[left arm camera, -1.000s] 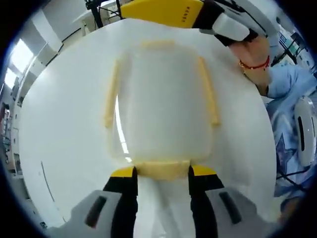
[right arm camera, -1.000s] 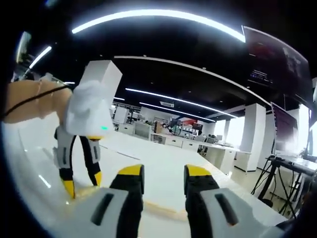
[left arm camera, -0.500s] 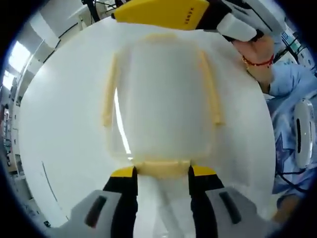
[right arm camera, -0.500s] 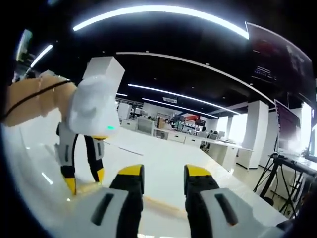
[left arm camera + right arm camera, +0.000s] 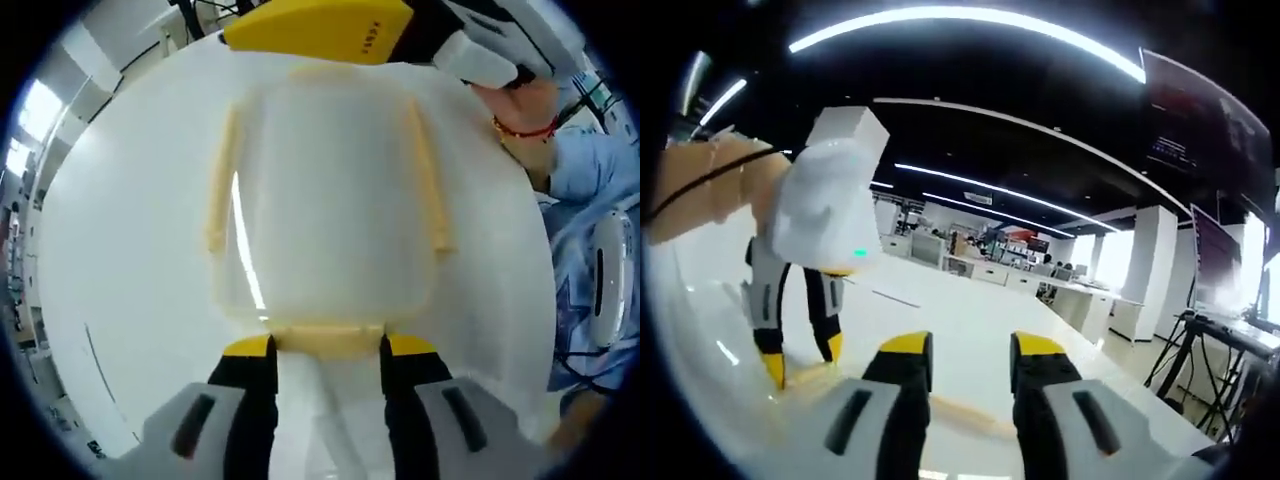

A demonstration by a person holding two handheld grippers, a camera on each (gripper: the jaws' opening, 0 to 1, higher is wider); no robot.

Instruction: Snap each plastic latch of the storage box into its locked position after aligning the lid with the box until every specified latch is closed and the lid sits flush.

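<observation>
Pressing from both ends of the translucent white plastic storage box (image 5: 330,190), your left gripper (image 5: 328,348) has its fingers parted astride the pale yellow near latch (image 5: 328,340); your right gripper (image 5: 968,352), fingers apart, grips nothing. Whether latches are locked, I cannot tell.

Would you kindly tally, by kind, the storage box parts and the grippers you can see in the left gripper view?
Translucent lid: 1
Pale yellow latches: 4, far, near, and one on each side
Grippers: 2, the left gripper at the near latch and the right gripper at the far one
Total: 7
</observation>
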